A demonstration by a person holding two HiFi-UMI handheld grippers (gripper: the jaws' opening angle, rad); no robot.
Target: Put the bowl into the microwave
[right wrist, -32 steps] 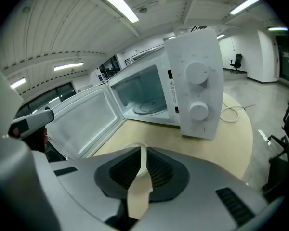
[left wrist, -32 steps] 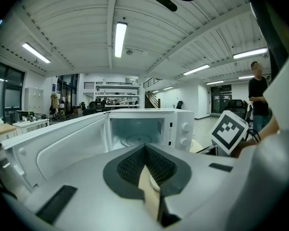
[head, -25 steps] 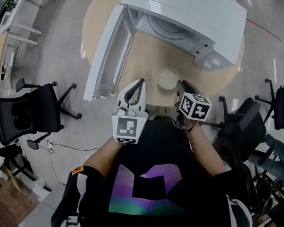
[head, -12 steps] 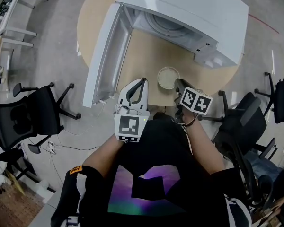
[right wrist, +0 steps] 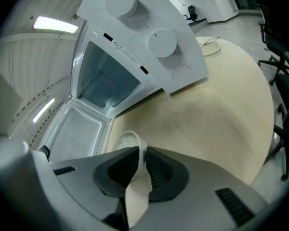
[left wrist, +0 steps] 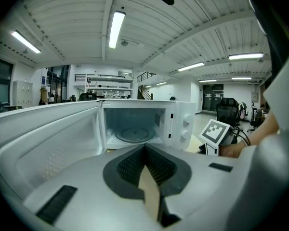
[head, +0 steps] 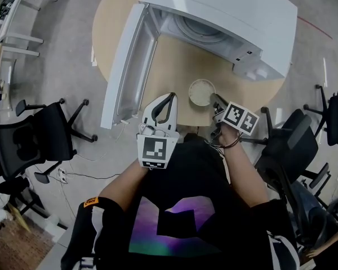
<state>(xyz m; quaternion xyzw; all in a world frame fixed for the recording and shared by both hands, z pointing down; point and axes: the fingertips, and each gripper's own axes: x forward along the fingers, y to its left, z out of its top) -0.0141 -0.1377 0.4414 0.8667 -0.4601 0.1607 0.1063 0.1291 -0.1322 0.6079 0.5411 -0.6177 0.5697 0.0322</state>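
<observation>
A small white bowl [head: 201, 91] stands on the round tan table [head: 174, 61] in front of the white microwave [head: 225, 10], whose door [head: 127, 66] hangs open to the left. My right gripper [head: 216, 100] reaches the bowl's right rim. In the right gripper view the bowl [right wrist: 126, 142] has its wall pinched between the jaws of the right gripper [right wrist: 141, 153], which is shut on it. My left gripper [head: 169, 98] hovers left of the bowl, shut and holding nothing. The left gripper view looks over the left gripper [left wrist: 145, 148] into the microwave's cavity [left wrist: 135, 124] with its glass turntable [left wrist: 134, 134].
Black office chairs stand on the floor at the left [head: 28, 139] and at the right [head: 287, 145] of the table. The open door [right wrist: 74, 129] lies left of the bowl. The microwave's control panel with two knobs [right wrist: 149, 37] faces the bowl.
My right gripper has moved forward and slightly right, up to the bowl's rim. The left gripper and the bowl stay about where they were.
</observation>
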